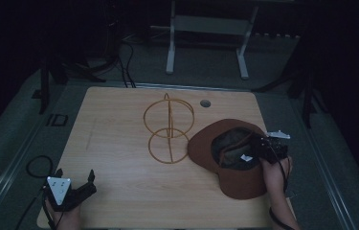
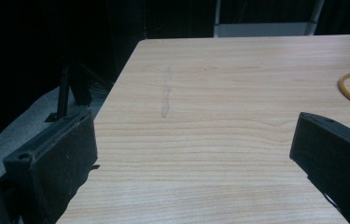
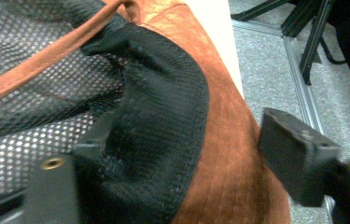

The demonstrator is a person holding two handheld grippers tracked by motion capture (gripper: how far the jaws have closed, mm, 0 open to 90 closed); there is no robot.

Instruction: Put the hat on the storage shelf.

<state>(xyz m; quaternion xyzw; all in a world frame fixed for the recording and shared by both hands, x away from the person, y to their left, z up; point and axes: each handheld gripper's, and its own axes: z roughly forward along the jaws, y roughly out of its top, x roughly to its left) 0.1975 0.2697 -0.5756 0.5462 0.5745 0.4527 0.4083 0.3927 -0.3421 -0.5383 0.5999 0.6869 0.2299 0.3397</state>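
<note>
- Left tongs (image 1: 74, 184) rest at the worktop's (image 1: 119, 191) near left corner, jaws spread wide and holding nothing.
- Right tongs (image 1: 258, 146) sit near the right edge over the upturned brown hat (image 1: 206, 143), jaws apart, one inside the mesh lining and one outside the crown wall; no grip yet, I judge.
- The gold wire stand (image 1: 169, 128) stands bare mid-worktop; presumably the hat belongs on it.
- The hat's white label is unreadable.

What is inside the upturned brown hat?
The hat lies crown-down on the table, showing black mesh lining and a small white tag. The right tongs reach in over its edge, jaws apart astride it. The crown's bottom is too dark to judge.
</note>
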